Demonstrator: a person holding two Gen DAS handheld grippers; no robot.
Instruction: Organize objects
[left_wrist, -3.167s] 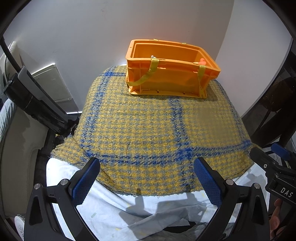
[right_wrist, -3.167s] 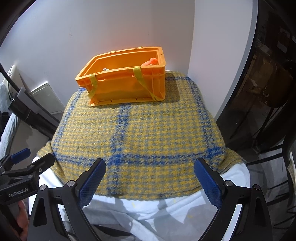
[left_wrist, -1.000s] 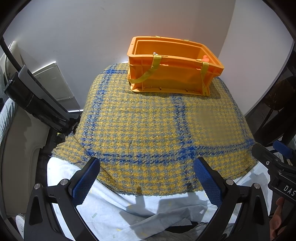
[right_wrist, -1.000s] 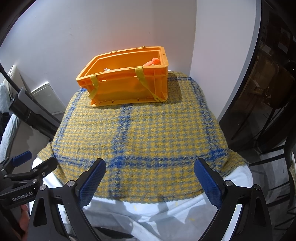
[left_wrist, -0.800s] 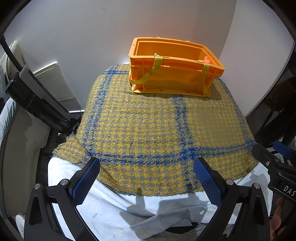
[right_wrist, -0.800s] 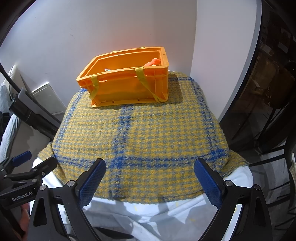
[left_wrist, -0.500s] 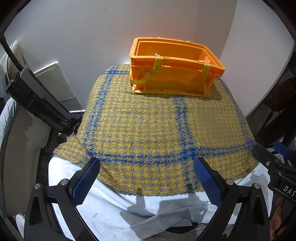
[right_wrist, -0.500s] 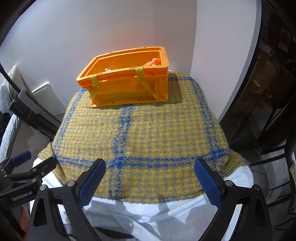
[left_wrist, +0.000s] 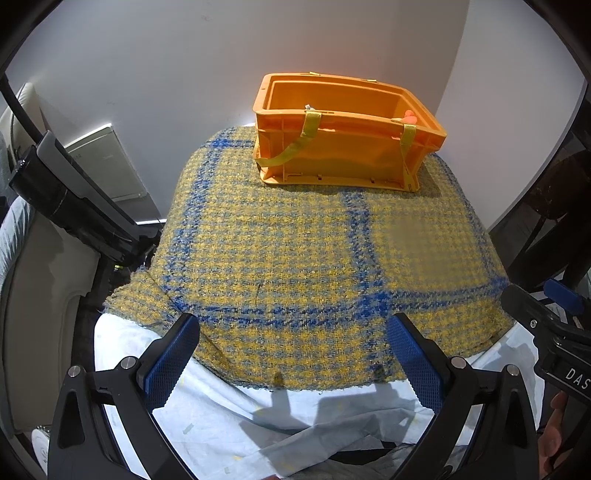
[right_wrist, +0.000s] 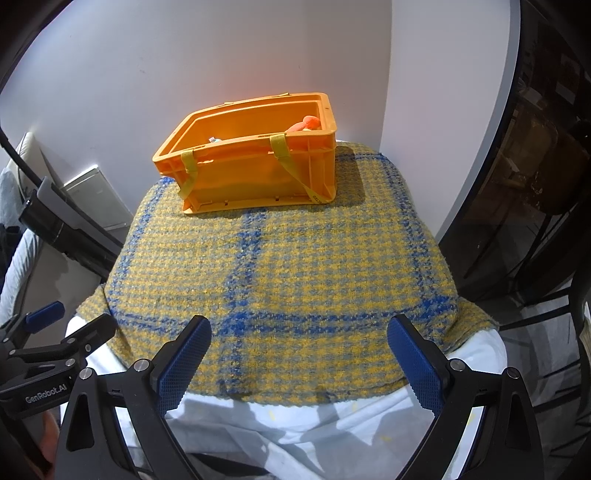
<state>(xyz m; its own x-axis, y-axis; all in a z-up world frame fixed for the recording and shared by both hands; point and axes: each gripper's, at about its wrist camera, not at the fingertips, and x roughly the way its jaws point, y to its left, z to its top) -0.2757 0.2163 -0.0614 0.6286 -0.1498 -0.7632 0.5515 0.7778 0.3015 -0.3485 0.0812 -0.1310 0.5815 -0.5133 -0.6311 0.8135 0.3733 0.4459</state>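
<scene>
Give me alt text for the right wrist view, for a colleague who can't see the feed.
An orange crate with yellow straps sits at the far end of a table under a yellow-and-blue plaid cloth, by a white wall, with an orange item showing inside it. In the foreground the right gripper is empty, its jaws wide apart; the left gripper shows at the left edge.

Left gripper (left_wrist: 293, 356): jaws spread wide, nothing between the blue ribbed pads (left_wrist: 170, 363); black finger arms intact, level, pointing forward. Right gripper (right_wrist: 297, 356): same condition, jaws wide apart and empty, pads (right_wrist: 413, 363) facing each other. The two units are held side by side, each showing at the edge of the other's view. A fingertip of the person's hand (left_wrist: 552, 434) shows beneath the right unit.
</scene>
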